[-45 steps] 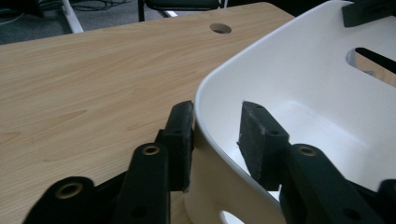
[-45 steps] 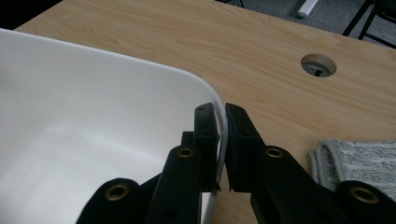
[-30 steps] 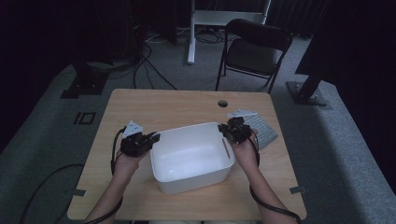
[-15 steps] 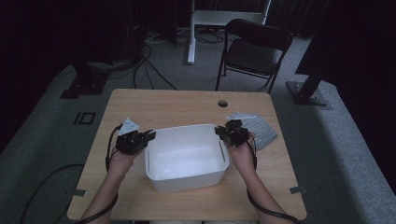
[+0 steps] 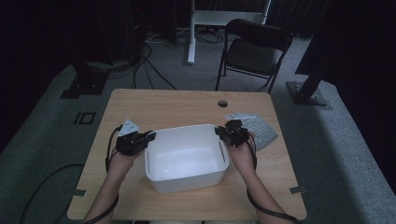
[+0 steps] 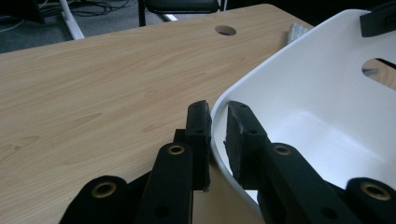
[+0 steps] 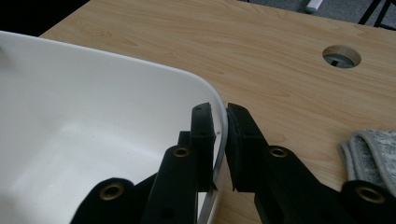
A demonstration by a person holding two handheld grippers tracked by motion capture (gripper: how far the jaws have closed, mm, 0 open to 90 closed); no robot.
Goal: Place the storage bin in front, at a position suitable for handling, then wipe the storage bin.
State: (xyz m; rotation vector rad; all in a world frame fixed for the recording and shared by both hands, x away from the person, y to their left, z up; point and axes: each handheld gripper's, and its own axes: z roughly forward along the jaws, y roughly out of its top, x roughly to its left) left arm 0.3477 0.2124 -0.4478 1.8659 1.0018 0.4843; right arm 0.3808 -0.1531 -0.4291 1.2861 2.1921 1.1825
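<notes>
Jaws of both grippers straddle opposite rims of the white tub, one inside and one outside the wall. The left gripper shows a small gap around the rim; the right gripper is pinched on it. Gripping both sides likely keeps the tub level on the surface.

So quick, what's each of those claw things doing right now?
Left gripper: fingers astride the white tub rim, a gap on each side.
Right gripper: shut on the tub's rim.
</notes>
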